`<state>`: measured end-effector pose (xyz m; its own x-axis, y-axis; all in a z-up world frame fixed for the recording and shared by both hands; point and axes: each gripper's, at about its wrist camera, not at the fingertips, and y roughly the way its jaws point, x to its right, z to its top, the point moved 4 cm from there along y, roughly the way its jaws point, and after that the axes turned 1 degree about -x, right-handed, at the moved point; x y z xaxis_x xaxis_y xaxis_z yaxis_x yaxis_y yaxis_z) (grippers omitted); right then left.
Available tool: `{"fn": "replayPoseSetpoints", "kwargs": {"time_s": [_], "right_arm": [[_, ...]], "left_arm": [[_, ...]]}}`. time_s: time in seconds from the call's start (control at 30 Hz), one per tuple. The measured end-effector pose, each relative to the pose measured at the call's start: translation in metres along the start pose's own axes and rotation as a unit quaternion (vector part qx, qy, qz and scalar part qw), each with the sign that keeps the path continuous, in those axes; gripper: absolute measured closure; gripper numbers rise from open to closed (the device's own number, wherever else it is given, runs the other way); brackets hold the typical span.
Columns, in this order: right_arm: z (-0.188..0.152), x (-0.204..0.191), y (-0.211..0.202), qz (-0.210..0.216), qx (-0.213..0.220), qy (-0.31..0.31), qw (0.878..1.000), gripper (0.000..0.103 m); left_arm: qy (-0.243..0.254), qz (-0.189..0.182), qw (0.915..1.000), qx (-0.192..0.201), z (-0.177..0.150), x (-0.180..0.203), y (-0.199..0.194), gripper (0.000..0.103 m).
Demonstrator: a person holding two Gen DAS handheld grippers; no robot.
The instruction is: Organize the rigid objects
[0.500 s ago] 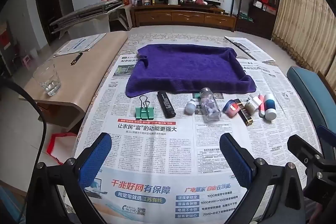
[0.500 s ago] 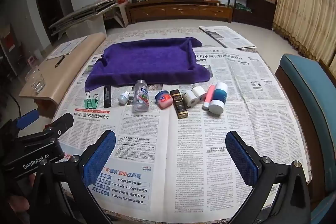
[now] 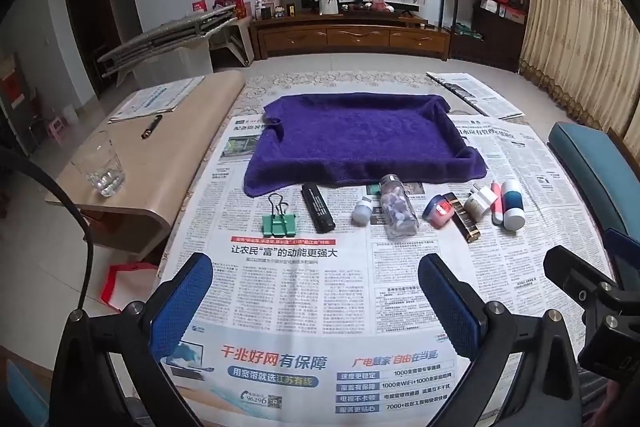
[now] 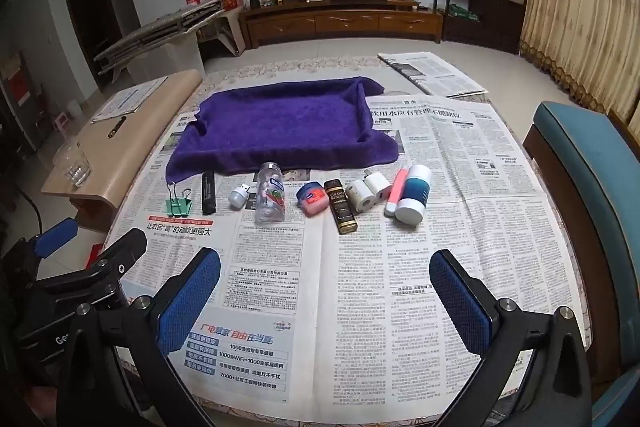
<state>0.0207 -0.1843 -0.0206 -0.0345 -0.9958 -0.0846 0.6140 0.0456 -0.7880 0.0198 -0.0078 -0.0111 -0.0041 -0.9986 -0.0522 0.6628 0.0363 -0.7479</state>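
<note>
Nearest, the left tongs (image 3: 316,307) and right tongs (image 4: 325,305) are hovering released and empty above the newspaper-covered table (image 4: 400,287). Nothing is being carried, so sorting seems to be only starting. Beyond lies a row of small rigid items, from the green metal binder clip (image 3: 279,225) to the blue-and-white plastic bottle (image 4: 414,199). Farthest, the purple towel-lined tray (image 4: 280,123) is waiting; the next move likely calls for reaching forward over one item and closing.
</note>
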Motion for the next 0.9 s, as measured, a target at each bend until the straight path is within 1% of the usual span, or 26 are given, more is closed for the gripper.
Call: {"fn": "replayPoseSetpoints", "kwargs": {"time_s": [0.1,0.3,0.4,0.53,0.7,0.9], "right_arm": [[0.0,-0.002,-0.002,-0.003,0.006,-0.002,1.0,0.0],[0.0,-0.002,-0.003,-0.001,0.002,0.001,1.0,0.0],[0.0,-0.001,-0.005,0.001,0.007,-0.002,1.0,0.0],[-0.002,-0.002,-0.002,0.004,0.003,-0.003,1.0,0.0],[-0.002,-0.006,-0.002,0.01,0.005,-0.006,1.0,0.0],[-0.005,0.0,0.002,0.0,0.004,-0.002,1.0,0.0]], "left_arm": [[-0.006,-0.006,1.0,0.002,0.003,-0.003,-0.002,0.0],[-0.011,-0.008,0.9999,0.006,0.004,-0.003,0.002,0.0],[-0.017,-0.012,0.9998,0.003,0.003,-0.005,0.005,0.0],[-0.019,-0.006,0.9998,0.003,0.001,-0.009,0.008,0.0],[-0.028,-0.011,0.9996,0.0,-0.001,-0.012,0.012,0.0],[-0.027,-0.009,0.9996,-0.001,-0.004,-0.015,0.015,0.0]]}}
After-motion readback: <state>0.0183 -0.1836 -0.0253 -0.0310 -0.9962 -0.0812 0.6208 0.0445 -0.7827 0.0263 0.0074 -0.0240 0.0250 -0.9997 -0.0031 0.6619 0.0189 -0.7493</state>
